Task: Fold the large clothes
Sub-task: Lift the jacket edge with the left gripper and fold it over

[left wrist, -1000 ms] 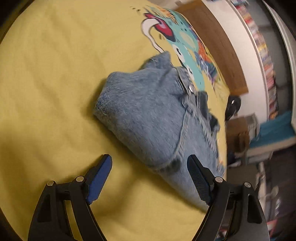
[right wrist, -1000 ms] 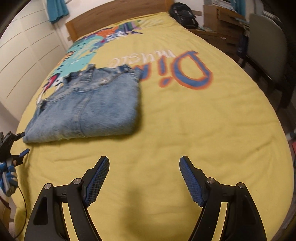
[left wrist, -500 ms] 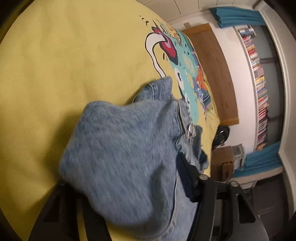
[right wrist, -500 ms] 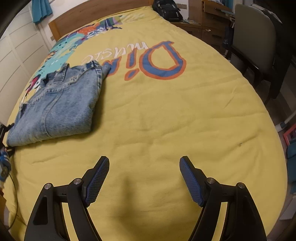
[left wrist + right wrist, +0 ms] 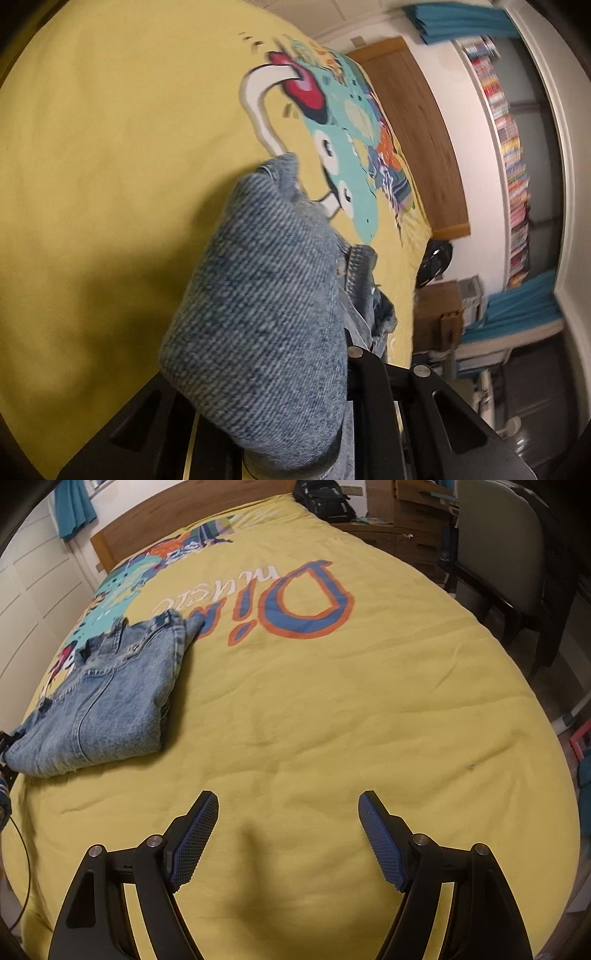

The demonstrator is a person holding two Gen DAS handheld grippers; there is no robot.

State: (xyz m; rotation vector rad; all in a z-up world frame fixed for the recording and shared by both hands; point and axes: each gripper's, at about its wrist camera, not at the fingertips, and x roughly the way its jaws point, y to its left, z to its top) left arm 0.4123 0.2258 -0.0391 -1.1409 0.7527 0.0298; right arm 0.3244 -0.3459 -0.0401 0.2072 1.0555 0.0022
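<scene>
Two hand-held grippers work a yellow bed (image 5: 332, 709): the left hand-held gripper (image 5: 280, 398) pinches the near end of the folded jeans (image 5: 107, 698), apparently to lift or shift the bundle, while the right hand-held gripper (image 5: 286, 834) hovers spread, holding nothing. A second ago the left one stood open short of the denim; now it has closed in.
</scene>
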